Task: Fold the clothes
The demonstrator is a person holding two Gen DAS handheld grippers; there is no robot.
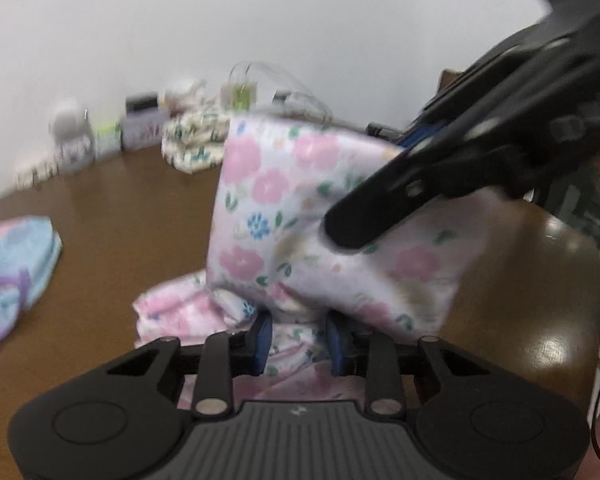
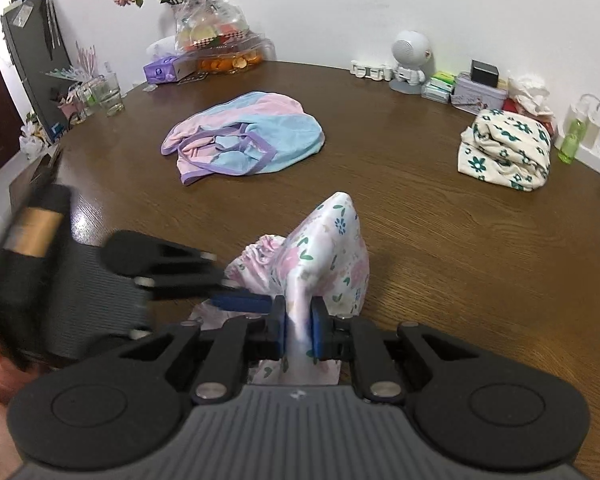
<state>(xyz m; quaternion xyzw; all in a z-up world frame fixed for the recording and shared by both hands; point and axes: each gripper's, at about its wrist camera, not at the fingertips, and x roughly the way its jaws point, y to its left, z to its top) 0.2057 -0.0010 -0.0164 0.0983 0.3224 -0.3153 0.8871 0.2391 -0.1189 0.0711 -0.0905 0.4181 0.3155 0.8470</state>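
The right tool (image 2: 298, 334) pinches the floral cloth (image 2: 328, 256), lifted above the counter (image 2: 440, 220); the left tool (image 1: 299, 340) stands spread around its lower edge (nothing pinched). Close left first, then fold flat.

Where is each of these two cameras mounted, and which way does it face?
Left wrist: on the left gripper, facing the lifted floral cloth and wall; the right gripper crosses in front.
Right wrist: on the right gripper, shut on that cloth, facing across the table; the left gripper shows.
Shared: the floral cloth, the table, both grippers.
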